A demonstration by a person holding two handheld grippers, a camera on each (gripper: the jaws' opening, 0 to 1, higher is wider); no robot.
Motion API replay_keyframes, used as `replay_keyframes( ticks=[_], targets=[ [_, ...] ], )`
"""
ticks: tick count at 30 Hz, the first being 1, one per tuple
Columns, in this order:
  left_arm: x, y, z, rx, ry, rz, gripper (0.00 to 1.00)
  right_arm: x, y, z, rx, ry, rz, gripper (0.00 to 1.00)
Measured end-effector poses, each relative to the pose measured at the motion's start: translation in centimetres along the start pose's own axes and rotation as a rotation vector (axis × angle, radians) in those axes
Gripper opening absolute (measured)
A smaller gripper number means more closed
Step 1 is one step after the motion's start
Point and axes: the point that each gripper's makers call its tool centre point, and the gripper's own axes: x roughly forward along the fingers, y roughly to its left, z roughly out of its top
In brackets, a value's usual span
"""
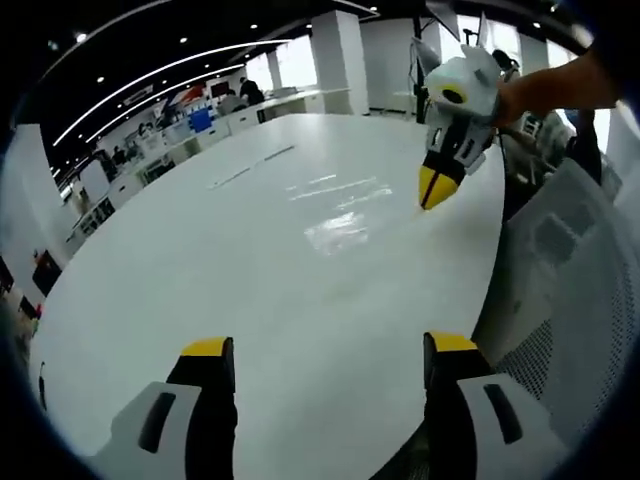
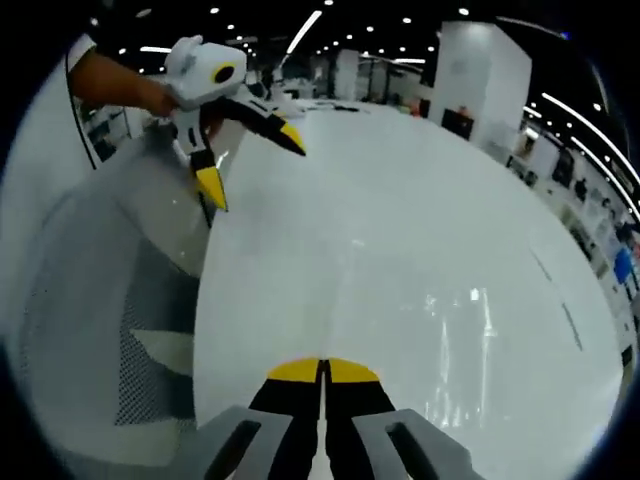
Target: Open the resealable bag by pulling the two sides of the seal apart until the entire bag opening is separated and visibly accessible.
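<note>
The resealable bag (image 1: 335, 205) lies flat on the white counter (image 1: 250, 300), seemingly clear plastic, seal untouched. The right gripper (image 1: 437, 187), jaws together, hovers by its edge; the left gripper (image 1: 330, 365) waits with jaws apart. Next, each must pinch one side of the seal

Both views skim low over one white table (image 1: 300, 260) – facing oppositely
</note>
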Motion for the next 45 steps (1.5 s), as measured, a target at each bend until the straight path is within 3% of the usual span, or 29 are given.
replay_keyframes(
  ticks=[12,24,33,35,40,45],
  targets=[
    [1.5,-0.8,1.8,0.14,0.002,-0.043,0.68,-1.0,1.5,2.6,-0.108,-0.043,0.082,0.0],
    [2.7,-1.8,2.2,0.3,0.038,-0.094,0.55,-1.7,2.3,3.8,-0.082,-0.099,0.146,0.0],
    [3.4,-3.0,2.0,0.454,0.062,-0.153,0.38,-2.1,2.9,4.2,-0.075,-0.109,0.185,0.0],
    [3.3,-3.2,2.1,0.51,0.057,-0.165,0.29,-2.2,2.9,4.4,-0.077,-0.11,0.185,0.0],
    [3.2,-4.1,2.6,0.537,0.037,-0.195,0.1,-2.2,2.9,4.2,-0.074,-0.105,0.187,0.0],
    [3.2,-4.5,2.7,0.559,0.037,-0.217,0.01,-2.2,2.6,4.0,-0.063,-0.1,0.171,0.0]
  ],
)
